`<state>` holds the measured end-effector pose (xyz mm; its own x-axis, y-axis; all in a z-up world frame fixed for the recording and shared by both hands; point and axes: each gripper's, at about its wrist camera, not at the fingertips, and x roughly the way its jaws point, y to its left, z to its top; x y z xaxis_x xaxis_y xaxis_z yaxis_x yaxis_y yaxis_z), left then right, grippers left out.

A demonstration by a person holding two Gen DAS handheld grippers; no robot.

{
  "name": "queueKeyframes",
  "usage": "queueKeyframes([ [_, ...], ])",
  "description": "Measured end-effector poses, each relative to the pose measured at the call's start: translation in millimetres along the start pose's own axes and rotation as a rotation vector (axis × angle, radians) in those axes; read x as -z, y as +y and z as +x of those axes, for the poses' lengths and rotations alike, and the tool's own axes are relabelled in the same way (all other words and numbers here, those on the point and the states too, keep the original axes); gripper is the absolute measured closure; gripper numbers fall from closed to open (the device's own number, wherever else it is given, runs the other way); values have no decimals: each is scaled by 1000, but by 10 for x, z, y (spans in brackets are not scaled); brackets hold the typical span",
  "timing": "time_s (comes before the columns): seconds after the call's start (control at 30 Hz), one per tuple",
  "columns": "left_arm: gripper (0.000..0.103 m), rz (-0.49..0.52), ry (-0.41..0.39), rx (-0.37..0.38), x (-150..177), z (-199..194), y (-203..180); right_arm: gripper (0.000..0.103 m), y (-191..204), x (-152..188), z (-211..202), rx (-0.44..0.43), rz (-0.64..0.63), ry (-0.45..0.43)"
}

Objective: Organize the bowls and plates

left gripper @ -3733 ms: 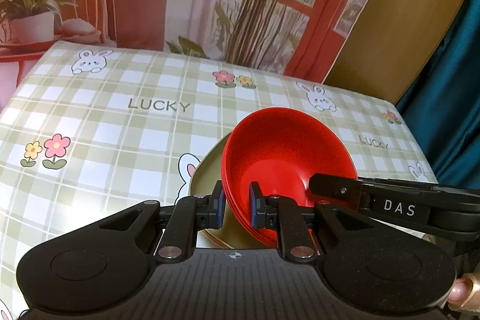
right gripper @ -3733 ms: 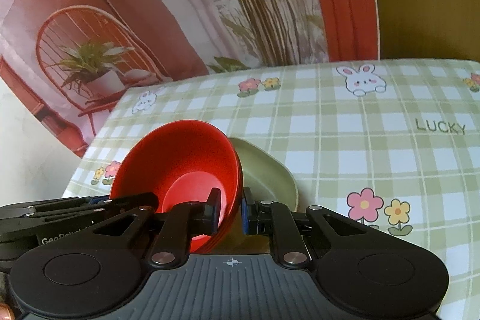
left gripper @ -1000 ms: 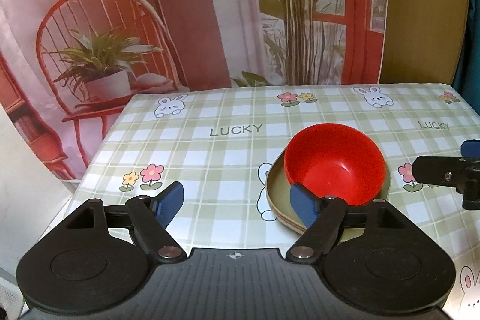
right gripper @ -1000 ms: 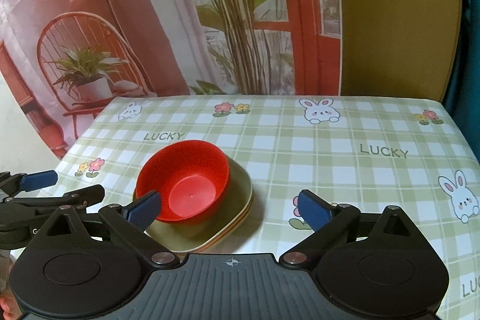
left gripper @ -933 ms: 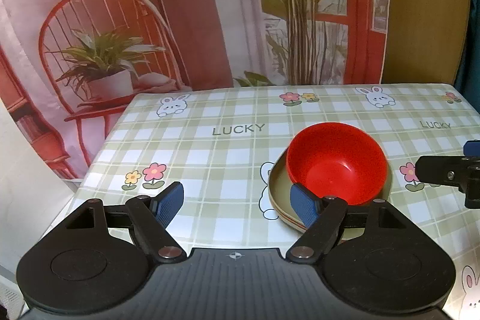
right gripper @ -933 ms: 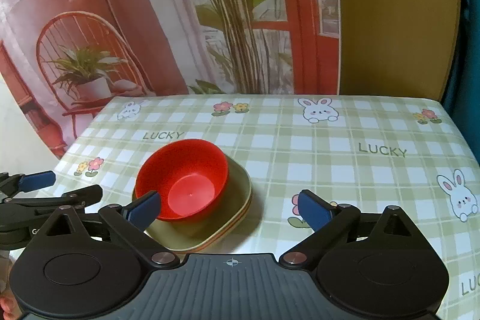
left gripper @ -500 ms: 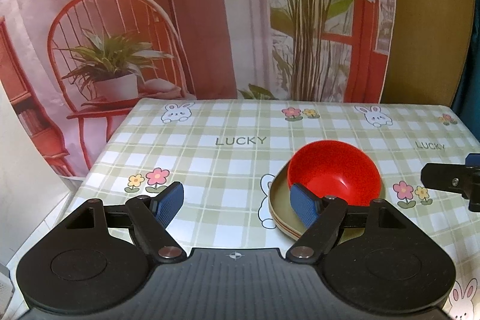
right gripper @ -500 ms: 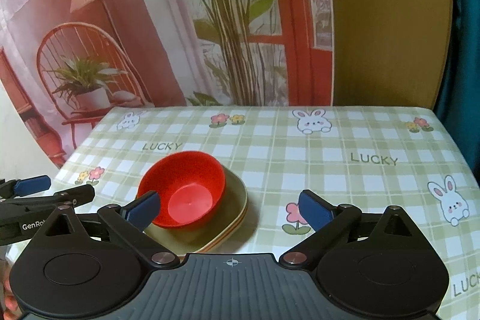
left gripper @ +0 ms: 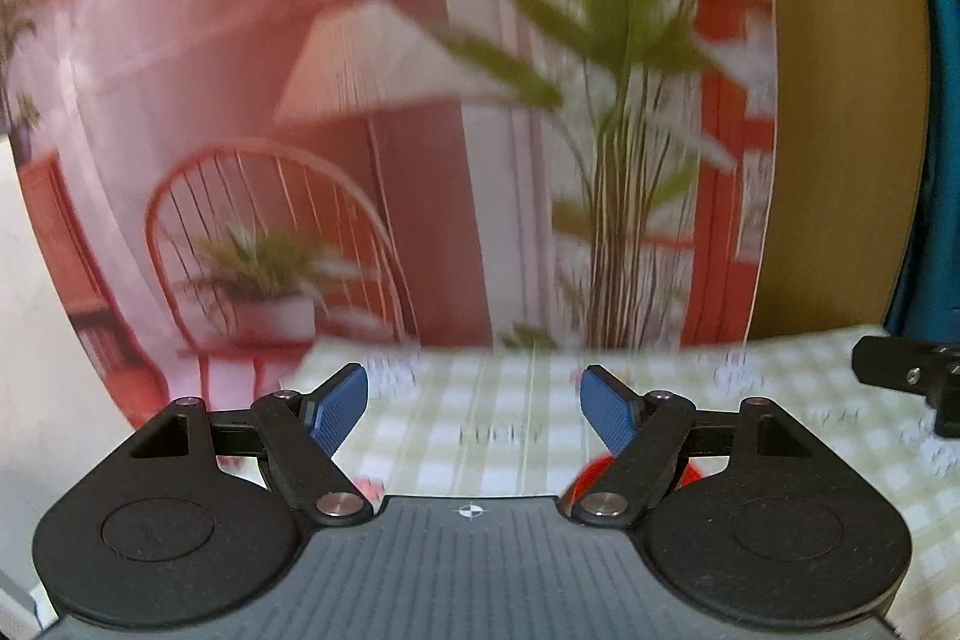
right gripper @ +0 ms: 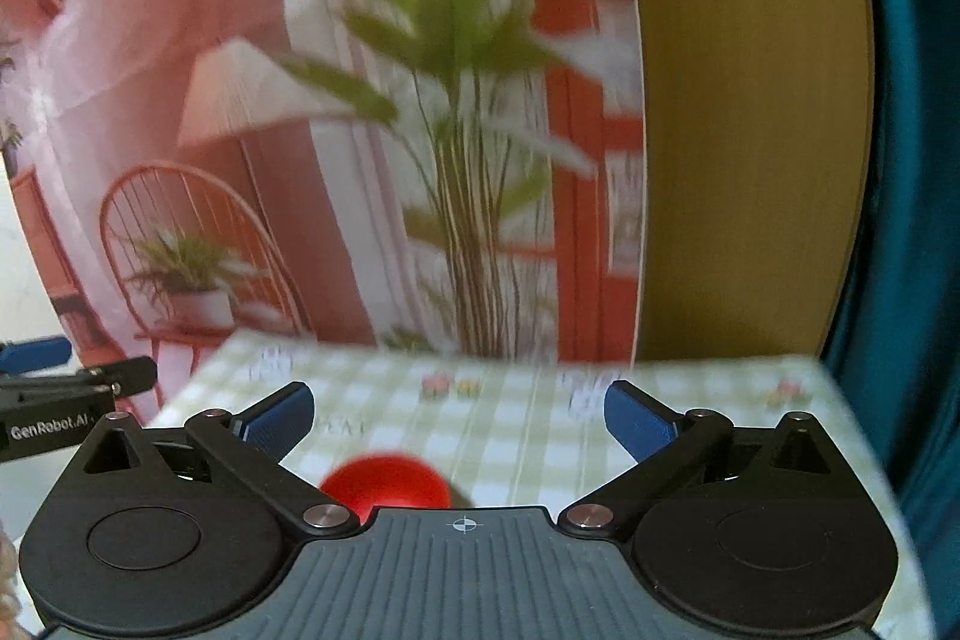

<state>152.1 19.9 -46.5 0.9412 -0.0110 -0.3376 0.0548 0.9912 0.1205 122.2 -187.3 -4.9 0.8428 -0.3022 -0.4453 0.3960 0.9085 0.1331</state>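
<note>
The red bowl [right gripper: 384,481] sits on the checked tablecloth [right gripper: 516,436], low in the right wrist view and partly cut off by the gripper body. Only slivers of the red bowl [left gripper: 585,472] show behind the right finger in the left wrist view. The green plate under it is hidden. My left gripper [left gripper: 474,403] is open and holds nothing. My right gripper [right gripper: 459,421] is still opening its jaws, with nothing between them. Both are raised well above and behind the bowl. Both views are blurred.
A printed backdrop [left gripper: 360,100] of a chair, lamp and plant hangs behind the table's far edge. A tan panel [right gripper: 744,130] and a teal curtain [right gripper: 900,160] stand at the right. The other gripper [left gripper: 906,379] pokes in at the side of each view.
Both grippers have risen and tilted up, so the bowl and plate have dropped to the bottom of each view. Earlier both let go of the bowl's rim and pulled back.
</note>
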Motion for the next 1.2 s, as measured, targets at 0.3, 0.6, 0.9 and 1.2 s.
queueKeyframes([
  [0.3, 19, -14, -112, 61, -300, -507, -121, 0, 71, -306, -408, -33, -12, -94],
  [0.6, 18, -71, -115, 90, -300, -582, -68, 0, 80, -336, -480, -29, 3, -104],
  [0.9, 18, -80, -119, 114, -312, -585, -53, 0, 60, -333, -485, -27, 11, -104],
  [1.2, 18, -88, -116, 128, -311, -577, -46, 0, 57, -325, -495, -27, 20, -102],
])
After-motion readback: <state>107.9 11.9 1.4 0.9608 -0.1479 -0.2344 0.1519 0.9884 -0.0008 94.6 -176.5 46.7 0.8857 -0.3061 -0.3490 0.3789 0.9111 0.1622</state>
